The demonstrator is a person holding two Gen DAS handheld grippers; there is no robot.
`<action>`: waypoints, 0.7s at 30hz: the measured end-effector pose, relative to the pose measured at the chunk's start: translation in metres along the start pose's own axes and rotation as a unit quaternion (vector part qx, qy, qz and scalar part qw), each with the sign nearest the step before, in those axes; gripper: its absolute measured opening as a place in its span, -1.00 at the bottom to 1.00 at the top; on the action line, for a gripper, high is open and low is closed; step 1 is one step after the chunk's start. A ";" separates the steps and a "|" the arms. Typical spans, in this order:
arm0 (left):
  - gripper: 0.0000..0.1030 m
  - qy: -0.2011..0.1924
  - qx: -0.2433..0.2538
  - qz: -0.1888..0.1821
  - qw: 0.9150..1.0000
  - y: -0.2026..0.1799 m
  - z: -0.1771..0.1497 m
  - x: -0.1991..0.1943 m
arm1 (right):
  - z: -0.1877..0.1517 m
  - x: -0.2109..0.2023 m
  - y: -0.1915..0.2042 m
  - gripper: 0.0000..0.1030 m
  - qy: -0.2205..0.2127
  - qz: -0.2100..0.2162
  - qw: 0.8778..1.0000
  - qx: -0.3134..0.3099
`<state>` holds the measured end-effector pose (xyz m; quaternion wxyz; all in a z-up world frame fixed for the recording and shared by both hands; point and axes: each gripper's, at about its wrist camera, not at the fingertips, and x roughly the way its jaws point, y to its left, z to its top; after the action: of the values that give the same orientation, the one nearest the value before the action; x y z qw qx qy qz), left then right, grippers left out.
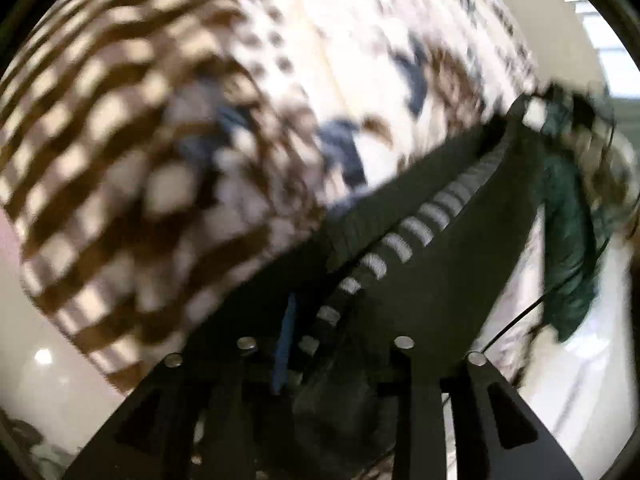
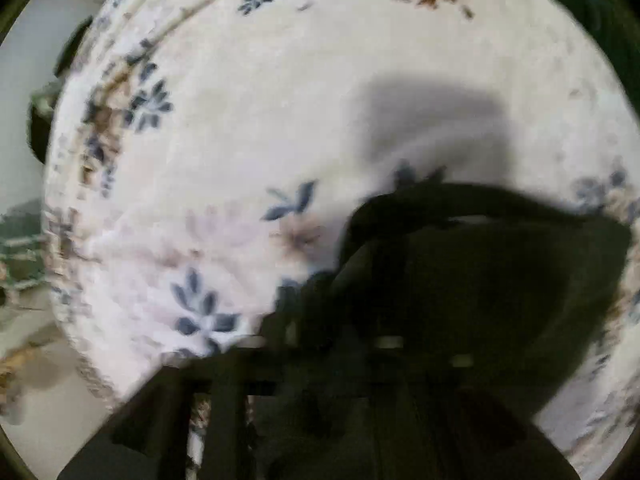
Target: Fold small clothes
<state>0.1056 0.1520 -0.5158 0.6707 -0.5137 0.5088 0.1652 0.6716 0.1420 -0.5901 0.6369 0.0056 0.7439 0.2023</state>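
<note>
The left wrist view is blurred. My left gripper (image 1: 516, 116) looks shut on a dark green garment (image 1: 568, 240) with a checked edge, which hangs from the fingertips at the right. A brown and white checked cloth (image 1: 104, 184) and a white flowered cloth (image 1: 360, 40) fill the left and middle. In the right wrist view my right gripper (image 2: 460, 208) is dark and blurred, low over the white flowered cloth (image 2: 260, 128). I cannot tell whether its fingers are open or shut. Its shadow falls on the cloth just ahead.
A white surface (image 1: 48, 376) shows at the lower left of the left wrist view. Dark green cloth (image 2: 580, 8) lies at the top right of the right wrist view, and greenish patterned fabric (image 2: 20, 248) at its left edge.
</note>
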 end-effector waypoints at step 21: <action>-0.87 -0.014 0.248 0.127 0.960 -0.050 -0.031 0.008 | -0.442 0.018 -0.168 0.18 0.037 0.063 0.994 0.078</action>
<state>0.1304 0.1023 -0.4952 0.7573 -0.2604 0.5857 0.1249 0.2903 -0.1377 -0.6120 0.5928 0.0946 0.7785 0.1835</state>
